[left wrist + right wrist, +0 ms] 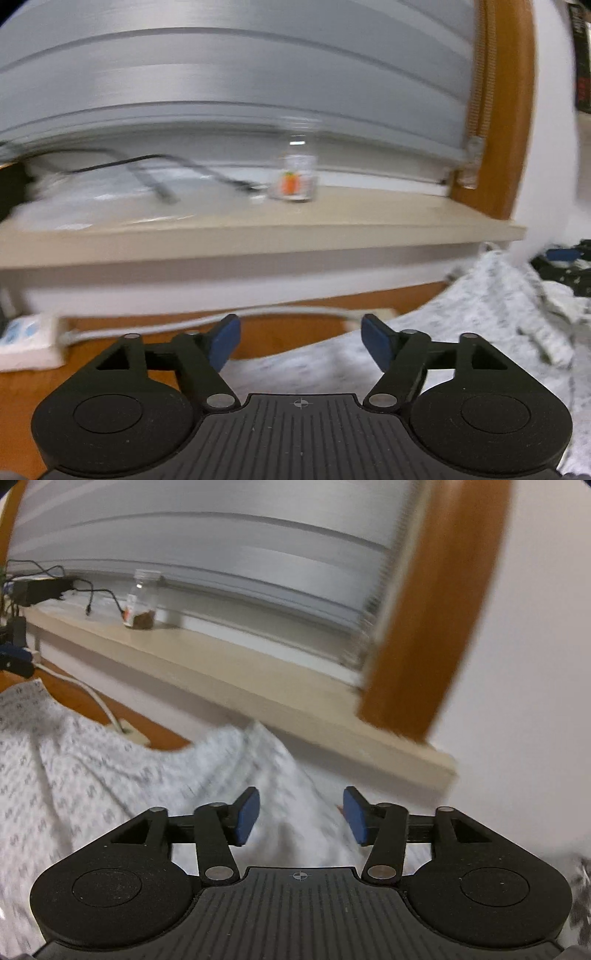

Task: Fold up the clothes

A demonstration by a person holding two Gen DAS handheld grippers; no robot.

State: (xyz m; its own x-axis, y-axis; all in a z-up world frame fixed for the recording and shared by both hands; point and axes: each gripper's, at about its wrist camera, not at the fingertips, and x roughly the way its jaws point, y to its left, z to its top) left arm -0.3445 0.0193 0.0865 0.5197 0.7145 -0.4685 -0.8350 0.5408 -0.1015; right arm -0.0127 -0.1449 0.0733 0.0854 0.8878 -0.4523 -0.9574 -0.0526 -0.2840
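Grey blinds (236,74) fill the far wall ahead of you, with a pale beige sill (258,225) running below them and an orange-brown wooden frame (506,110) standing at its right end. On that sill you have a small clear jar (295,173) with an orange label, and a black cable (155,166) trailing off to its left. Both views are smeared by motion blur, so fine detail is lost.

Your left claw (301,341) is spread wide, its blue pads (225,341) well apart with nothing between them. It hangs over the orange-brown bench (280,338), at the near left edge of the garment. A white power strip (29,343) lies to its far left, with a pale cord running along the bench towards the cloth.

Your right claw (301,819) is also wide, its blue pads (247,816) apart and gripping nothing. The white patterned garment (92,782) lies spread under it, rumpled into a ridge that rises between the two pads and runs towards the sill. In the left view the same garment (480,317) sits to the right, near the wall, with the other claw's dark shape just beyond it.
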